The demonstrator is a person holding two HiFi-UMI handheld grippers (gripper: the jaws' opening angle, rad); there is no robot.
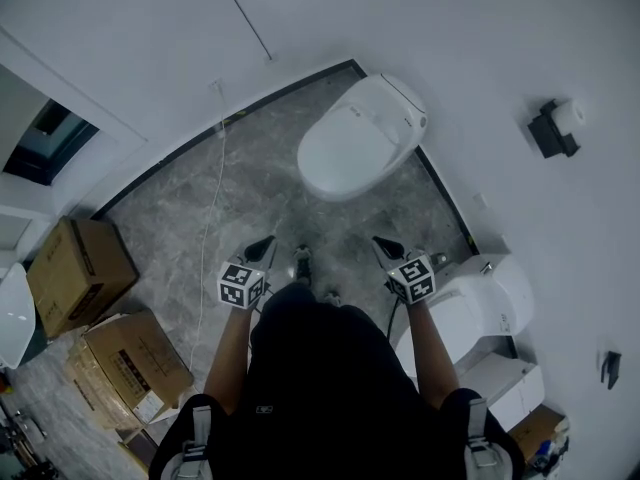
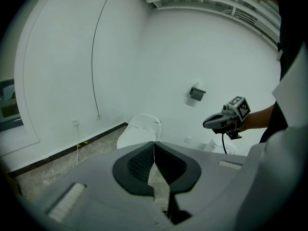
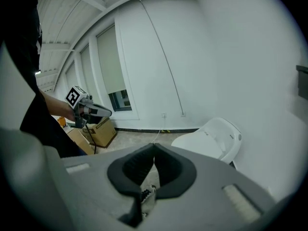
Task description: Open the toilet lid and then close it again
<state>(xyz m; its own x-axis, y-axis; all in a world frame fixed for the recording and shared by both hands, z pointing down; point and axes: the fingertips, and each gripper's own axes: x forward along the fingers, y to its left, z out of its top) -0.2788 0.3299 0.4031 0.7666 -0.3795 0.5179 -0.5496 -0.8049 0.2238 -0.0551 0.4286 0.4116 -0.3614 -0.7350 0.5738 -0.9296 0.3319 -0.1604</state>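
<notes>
Head view: a person stands on a grey marbled floor (image 1: 250,193) facing the toilet (image 1: 362,136), one gripper in each hand; the toilet stands against the curved white wall (image 1: 470,38), well apart from both grippers; its lid (image 1: 345,150) lies down, shut over the bowl.

Left gripper (image 1: 264,246): held out in front of the body, pointing towards the toilet and below level; in the left gripper view its jaws stand together, dark pads meeting at the tips, nothing between them; the toilet shows just above the tips in that view.

Right gripper (image 1: 382,245): level with the left one and beside it, a shoe (image 1: 302,264) on the floor between the two; in the right gripper view its jaws are likewise closed tip to tip and empty; the toilet lies to the right of the tips there.

Surroundings: a second white fixture (image 1: 490,303) by the person's right arm; a paper holder (image 1: 553,128) on the wall right of the toilet; a thin cable (image 1: 215,178) running from the wall across the floor; cardboard boxes (image 1: 80,268) stacked at the left; a window (image 1: 48,140) above them.
</notes>
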